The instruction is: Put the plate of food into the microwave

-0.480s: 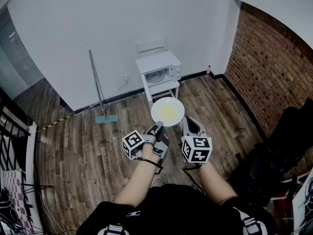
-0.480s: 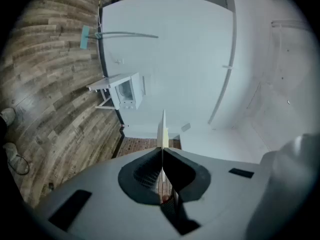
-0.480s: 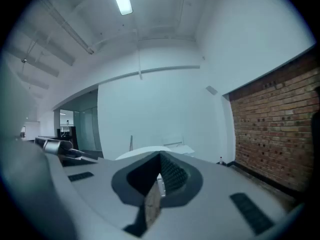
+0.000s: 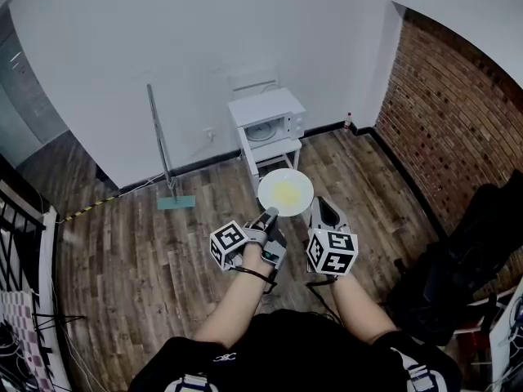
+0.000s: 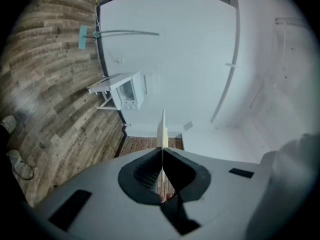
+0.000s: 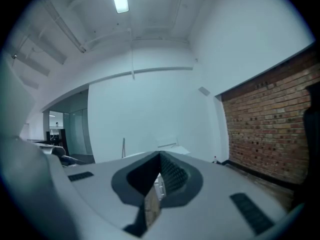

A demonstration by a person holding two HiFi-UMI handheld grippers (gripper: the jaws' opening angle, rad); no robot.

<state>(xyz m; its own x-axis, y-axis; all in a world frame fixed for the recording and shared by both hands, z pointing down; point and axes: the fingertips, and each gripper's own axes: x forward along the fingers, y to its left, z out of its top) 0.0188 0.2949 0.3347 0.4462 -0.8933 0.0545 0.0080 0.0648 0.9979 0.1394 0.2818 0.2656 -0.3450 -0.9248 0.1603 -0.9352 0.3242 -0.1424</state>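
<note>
Beyond the plate [image 4: 285,191], microwave [image 4: 268,119] interior unclear.

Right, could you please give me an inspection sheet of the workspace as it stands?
Surface: wooden floor; microwave on a white stand, door looks shut.
Job's things: plate with yellow food, held in the air, short of the microwave.
Clutter: mop against the wall; small bottle at the skirting; black bags on the right.
Grippers: left gripper shut on the plate's rim; right gripper shut and empty, beside the plate.
Cables: black cable at the left wrist; another looped on the floor.
Surroundings: white walls; brick wall on the right.
</note>
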